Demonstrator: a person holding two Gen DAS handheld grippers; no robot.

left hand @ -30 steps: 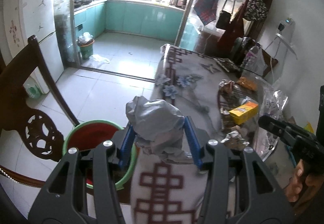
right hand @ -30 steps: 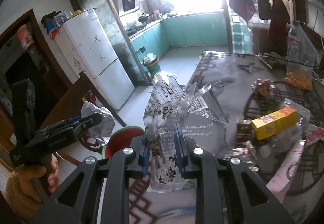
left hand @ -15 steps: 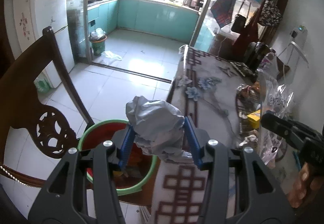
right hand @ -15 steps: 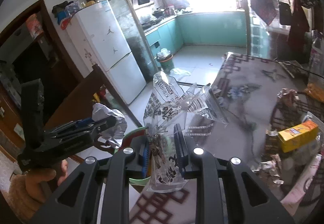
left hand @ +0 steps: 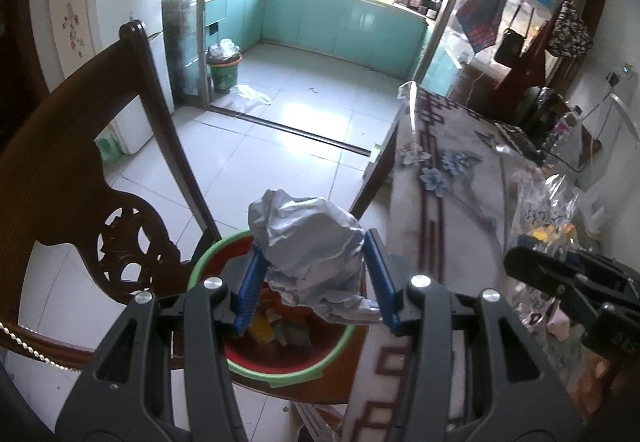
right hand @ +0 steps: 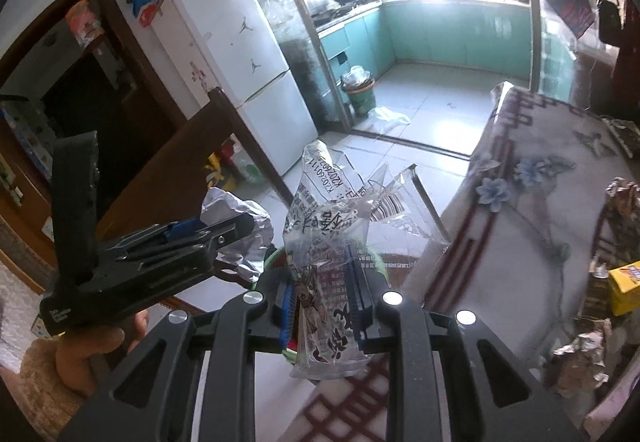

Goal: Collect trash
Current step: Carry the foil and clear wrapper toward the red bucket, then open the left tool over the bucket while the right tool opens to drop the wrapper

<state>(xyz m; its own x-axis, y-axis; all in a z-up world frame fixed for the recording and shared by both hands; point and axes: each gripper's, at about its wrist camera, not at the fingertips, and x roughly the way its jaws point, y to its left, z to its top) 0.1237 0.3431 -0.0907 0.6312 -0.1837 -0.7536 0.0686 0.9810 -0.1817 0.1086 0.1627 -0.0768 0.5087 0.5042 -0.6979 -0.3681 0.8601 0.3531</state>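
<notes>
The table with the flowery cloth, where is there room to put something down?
The patterned tablecloth is bare on the near side, from the blue flowers back to the far edge. The right side is crowded: yellow box, crumpled foil scraps, wrappers.

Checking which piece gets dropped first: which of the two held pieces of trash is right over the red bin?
The crumpled grey wrapper in the left tongs hangs over the red bin; the clear printed bag in the right tongs sits nearer the table edge.

left gripper (left hand: 314, 282): black frame, blue ribbed pads — 4 silver screws
right gripper (right hand: 326, 306): same build (small white lettering unreadable)
hand (right hand: 90, 346): bare skin, fuzzy tan cuff
</notes>
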